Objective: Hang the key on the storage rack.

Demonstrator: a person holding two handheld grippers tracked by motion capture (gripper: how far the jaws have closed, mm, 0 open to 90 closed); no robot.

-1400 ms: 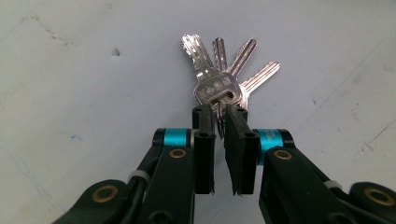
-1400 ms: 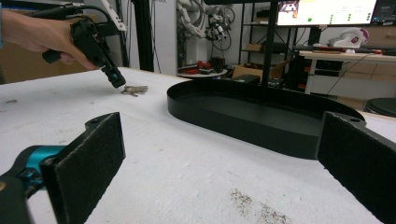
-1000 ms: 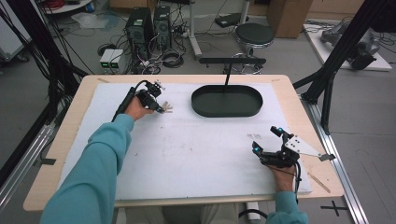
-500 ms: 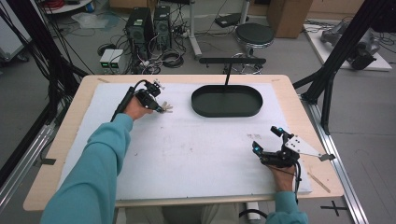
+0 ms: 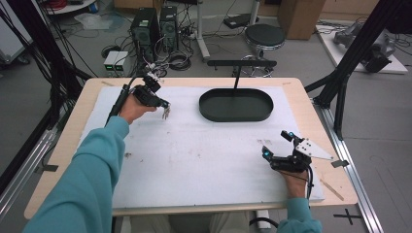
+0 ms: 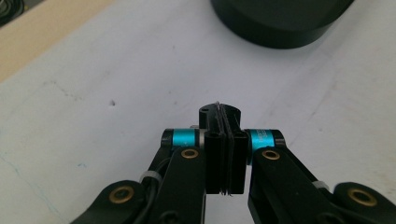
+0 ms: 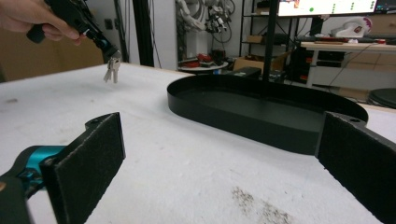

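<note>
While the high view sets the left gripper [image 5: 163, 103] over the far left part of the white mat [image 5: 194, 160], it is the right gripper view that shows best what hangs from it: a small bunch of keys [image 7: 112, 69] dangling clear above the mat, long axis near vertical, the blades pointing down. In the high view the same keys [image 5: 166, 113] are a pale speck just below the jaw tips, between the hand and the black oval tray [image 5: 236, 105]. The left gripper view looks straight down its own jaws, which are pressed together with a thin sliver of metal pinched at their tips; the keys themselves are hidden beneath them there, and the tray's rounded wall [image 6: 280, 28] fills the upper right.

The right gripper [image 5: 277, 145] rests near the mat's near right corner, its jaws spread wide and holding nothing; in its own view the two padded faces stand far apart with the tray [image 7: 261, 114] between them in the distance. That tray lies with its long axis along the table's far edge, at the middle, empty so far as can be seen.

A monitor in the background of the right gripper view carries coloured marks, too small to read. A dark smudge [image 7: 254, 205] marks the mat just ahead of the right jaws.
</note>
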